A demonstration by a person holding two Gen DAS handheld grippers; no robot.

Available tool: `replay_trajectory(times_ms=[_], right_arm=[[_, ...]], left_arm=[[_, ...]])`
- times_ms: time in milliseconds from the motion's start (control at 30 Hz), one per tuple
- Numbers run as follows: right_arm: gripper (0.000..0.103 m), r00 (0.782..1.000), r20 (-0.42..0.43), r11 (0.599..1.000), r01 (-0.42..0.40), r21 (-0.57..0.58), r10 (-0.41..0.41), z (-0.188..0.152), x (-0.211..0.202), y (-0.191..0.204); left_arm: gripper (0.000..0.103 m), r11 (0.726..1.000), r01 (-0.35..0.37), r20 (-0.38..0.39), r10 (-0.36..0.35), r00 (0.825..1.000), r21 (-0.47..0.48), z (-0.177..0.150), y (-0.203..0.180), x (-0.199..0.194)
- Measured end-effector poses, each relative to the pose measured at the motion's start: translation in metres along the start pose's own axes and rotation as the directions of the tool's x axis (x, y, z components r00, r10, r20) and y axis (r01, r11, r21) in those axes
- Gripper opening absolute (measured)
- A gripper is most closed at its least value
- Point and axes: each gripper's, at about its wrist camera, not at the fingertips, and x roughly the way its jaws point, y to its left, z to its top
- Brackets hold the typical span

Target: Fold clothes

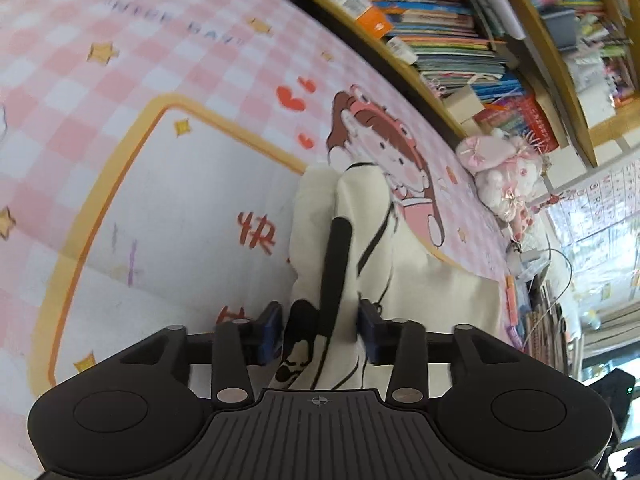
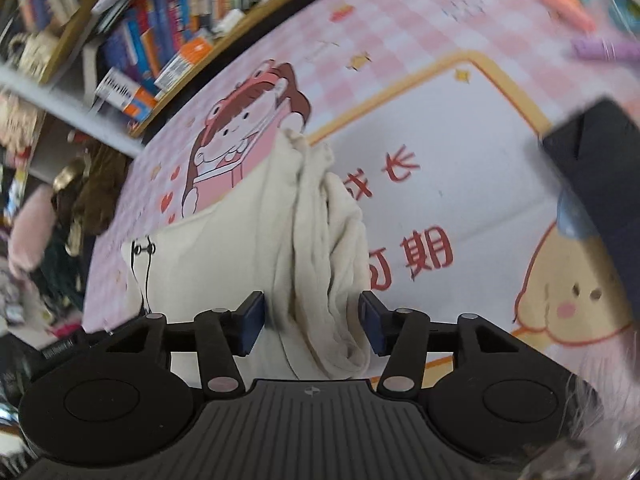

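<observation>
Cloth sits bunched between both hand-held grippers — left hand-held gripper [image 1: 320,330] and right hand-held gripper [image 2: 312,324] — jaws apart around the cream garment [image 2: 320,240], likely to regrip a fold.

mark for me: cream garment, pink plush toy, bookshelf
cream garment [image 2: 320,240]: right wrist view, on the bunched folds running up between the gripper fingers.
pink plush toy [image 1: 500,172]: left wrist view, on its body beside the mat's far edge.
bookshelf [image 1: 432,12]: left wrist view, on the stacked book spines.

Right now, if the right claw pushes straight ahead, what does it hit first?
Most likely the cream garment: its bunched folds already sit between the right claw pads and run ahead. Beyond lies the pink checked mat; depth is unclear.
</observation>
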Motion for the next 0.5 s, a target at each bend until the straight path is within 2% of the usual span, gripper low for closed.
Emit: replay_trajectory(times_ms=[133, 200, 233, 267, 300, 333, 433, 500], right_arm=[[0.051, 1.0, -0.002, 1.0, -0.017, 0.008, 0.017, 0.001, 0.005, 0.004], [0.051, 1.0, -0.004, 1.0, -0.003, -0.023, 0.002, 0.001, 0.009, 0.011], [0.046, 1.0, -0.004, 0.999, 0.013, -0.048, -0.013, 0.001, 0.01, 0.015], [0.041, 1.0, -0.004, 0.997, 0.028, -0.073, -0.028, 0.001, 0.012, 0.02], [0.033, 0.999, 0.005, 0.991, 0.048, -0.124, -0.048, -0.001, 0.012, 0.027], [0.024, 0.998, 0.023, 0.983, 0.059, -0.172, -0.056, -0.004, 0.01, 0.034], [0.021, 0.992, 0.108, 0.941, 0.093, -0.326, -0.061, -0.016, -0.005, 0.056], [0.021, 0.988, 0.149, 0.917, 0.096, -0.388, -0.04, -0.025, -0.014, 0.063]], left_arm=[[0.048, 0.999, 0.031, 0.007, -0.031, 1.0, -0.04, 0.002, 0.003, 0.005], [0.043, 0.999, 0.03, 0.011, -0.03, 0.999, -0.042, 0.003, 0.0, 0.008], [0.042, 0.999, 0.03, 0.013, -0.03, 0.999, -0.043, 0.003, -0.001, 0.009], [0.031, 1.0, 0.009, 0.01, -0.008, 1.0, -0.019, 0.002, -0.005, 0.01], [0.024, 1.0, -0.019, 0.007, 0.019, 1.0, 0.014, 0.002, -0.011, 0.011], [0.021, 0.998, -0.036, 0.019, 0.035, 0.999, 0.046, 0.0, -0.016, 0.009], [0.019, 0.983, -0.056, 0.083, 0.042, 0.996, 0.174, -0.007, -0.039, -0.005], [0.019, 0.977, -0.058, 0.088, 0.041, 0.995, 0.207, -0.007, -0.045, -0.009]])
